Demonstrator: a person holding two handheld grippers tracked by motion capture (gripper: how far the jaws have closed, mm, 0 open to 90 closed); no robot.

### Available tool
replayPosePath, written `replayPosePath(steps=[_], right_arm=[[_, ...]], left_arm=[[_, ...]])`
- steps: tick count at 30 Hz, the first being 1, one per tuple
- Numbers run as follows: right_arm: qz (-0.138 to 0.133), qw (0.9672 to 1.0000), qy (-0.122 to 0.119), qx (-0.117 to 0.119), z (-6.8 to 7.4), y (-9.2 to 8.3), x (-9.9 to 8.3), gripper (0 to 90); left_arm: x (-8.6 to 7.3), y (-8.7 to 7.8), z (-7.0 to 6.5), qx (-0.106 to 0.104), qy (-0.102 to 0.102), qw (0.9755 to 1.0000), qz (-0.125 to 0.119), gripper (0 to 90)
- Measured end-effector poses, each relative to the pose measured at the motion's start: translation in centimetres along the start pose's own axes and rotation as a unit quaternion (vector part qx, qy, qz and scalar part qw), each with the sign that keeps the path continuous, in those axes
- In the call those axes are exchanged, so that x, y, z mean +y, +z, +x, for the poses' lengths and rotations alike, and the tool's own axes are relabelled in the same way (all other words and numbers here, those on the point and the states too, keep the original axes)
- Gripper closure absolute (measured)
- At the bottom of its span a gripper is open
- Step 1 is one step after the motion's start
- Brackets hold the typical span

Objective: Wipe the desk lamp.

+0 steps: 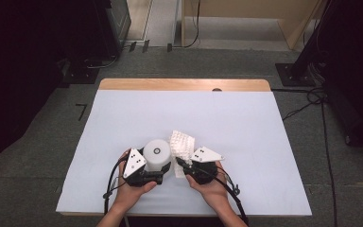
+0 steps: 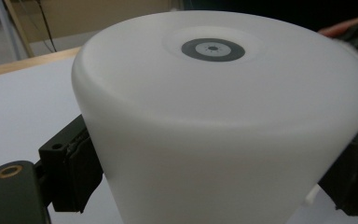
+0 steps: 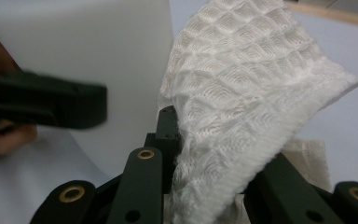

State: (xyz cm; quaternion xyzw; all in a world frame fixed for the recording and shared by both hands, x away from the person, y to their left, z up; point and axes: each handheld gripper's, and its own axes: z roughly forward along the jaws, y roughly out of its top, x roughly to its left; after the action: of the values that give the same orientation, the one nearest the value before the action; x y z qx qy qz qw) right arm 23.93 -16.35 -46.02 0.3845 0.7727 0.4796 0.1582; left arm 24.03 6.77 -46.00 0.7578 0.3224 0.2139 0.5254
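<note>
Left tongs (image 1: 163,176): clamped around the white cup (image 1: 157,154), upside down on the desk (image 1: 246,123).
Right tongs (image 1: 179,163): pinching the white waffle cloth (image 1: 182,144) beside the cup.

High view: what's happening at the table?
A person works with a gripper in each hand at the near edge of a white-covered table. The left gripper clamps an upturned white cup by its sides. The right gripper is shut on a white waffle-weave cloth, held up against the cup's side, apparently to wipe it.
</note>
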Motion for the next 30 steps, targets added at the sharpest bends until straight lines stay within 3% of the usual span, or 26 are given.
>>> replayPosePath(steps=[4, 15, 20, 25, 28, 30], right_arm=[[0.017, 0.9998, 0.003, -0.003, -0.1, 0.7, -0.4, 73.7], [0.005, 1.0000, 0.005, -0.004, -0.5, 0.1, -0.2, 73.7], [0.004, 0.9999, 0.005, -0.010, -0.6, 0.0, -0.2, 73.1], [0.001, 0.9997, 0.011, -0.021, -0.9, -0.1, -0.3, 72.8], [0.001, 0.9998, 0.008, -0.021, -0.8, 0.0, -0.4, 72.8], [0.004, 0.9997, 0.008, -0.021, -0.7, 0.1, -0.4, 72.6]], left_arm=[[-0.5, 0.6, 0.1, 0.009, 0.008, 0.9999, 0.012, 8.6], [-1.1, 0.9, 0.5, 0.010, 0.002, 0.9997, 0.020, 8.3], [-0.8, 0.5, -0.1, 0.041, -0.001, 0.9991, 0.011, 5.7], [-0.7, 0.2, -0.5, 0.057, -0.015, 0.9983, 0.004, 2.7], [-0.7, 0.4, -1.3, 0.092, -0.024, 0.9954, 0.011, 2.7], [-0.7, 0.6, -1.7, 0.103, -0.033, 0.9940, 0.017, 3.9]])
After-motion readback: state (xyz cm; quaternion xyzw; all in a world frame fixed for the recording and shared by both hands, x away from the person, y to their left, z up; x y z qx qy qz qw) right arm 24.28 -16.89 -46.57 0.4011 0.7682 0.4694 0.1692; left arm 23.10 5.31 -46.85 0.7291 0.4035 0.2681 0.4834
